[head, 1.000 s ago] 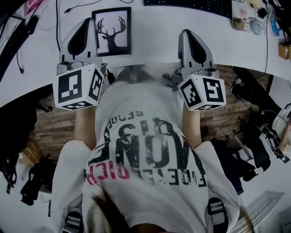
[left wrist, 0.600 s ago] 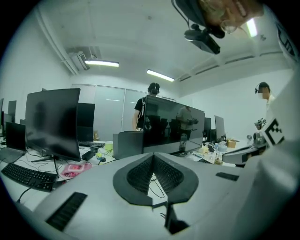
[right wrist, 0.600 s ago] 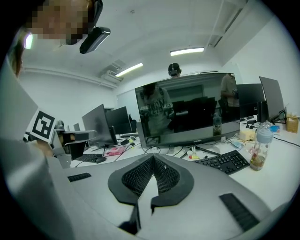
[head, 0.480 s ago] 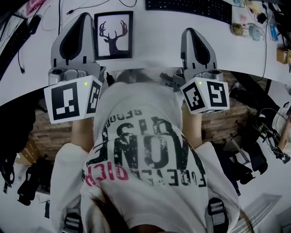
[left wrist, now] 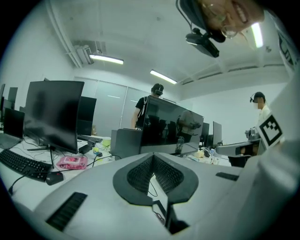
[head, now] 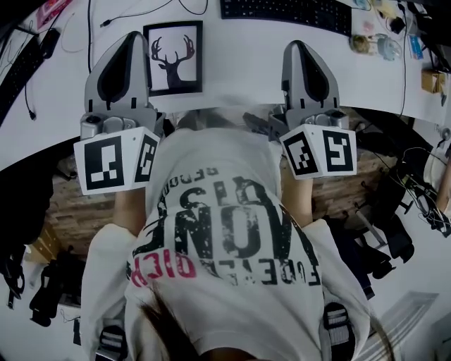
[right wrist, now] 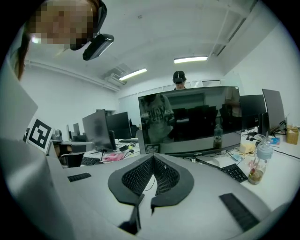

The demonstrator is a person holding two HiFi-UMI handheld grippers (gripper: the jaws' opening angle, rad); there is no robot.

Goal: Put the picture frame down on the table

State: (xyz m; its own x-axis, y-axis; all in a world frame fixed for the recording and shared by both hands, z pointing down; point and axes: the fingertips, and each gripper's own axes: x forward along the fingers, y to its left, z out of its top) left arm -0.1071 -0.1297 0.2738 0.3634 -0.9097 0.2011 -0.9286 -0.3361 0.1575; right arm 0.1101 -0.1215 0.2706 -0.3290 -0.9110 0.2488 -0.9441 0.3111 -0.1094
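White table point(head: 239, 67) carries the picture frame point(head: 173, 56), which lies flat on it, face up, showing a black deer head with antlers inside a black border. The frame sits just beside the left gripper point(head: 131, 35), on its right side, and well apart from the right gripper point(head: 300, 45). Neither gripper holds it.

Seen from the left gripper view, the left gripper point(left wrist: 152, 156) has its jaws pressed together at the tips with nothing caught between them; only a sliver of table and a thin cable show through the gap lower down. The right gripper point(right wrist: 153, 156) is likewise clenched on nothing, its ribbed pads point(right wrist: 138, 177) meeting at the tips.

Both grippers point away from the person point(head: 225, 240), who wears a white printed shirt, and their marker cubes point(head: 116, 159) face up toward the head camera. A dark keyboard point(head: 282, 8) lies at the far edge of the table. Ahead of the grippers stands a wide dark monitor point(right wrist: 187, 119), with a bottle point(right wrist: 258, 164) to the right of it. A pink packet point(left wrist: 71, 162) rests near another keyboard point(left wrist: 23, 164) on the left.
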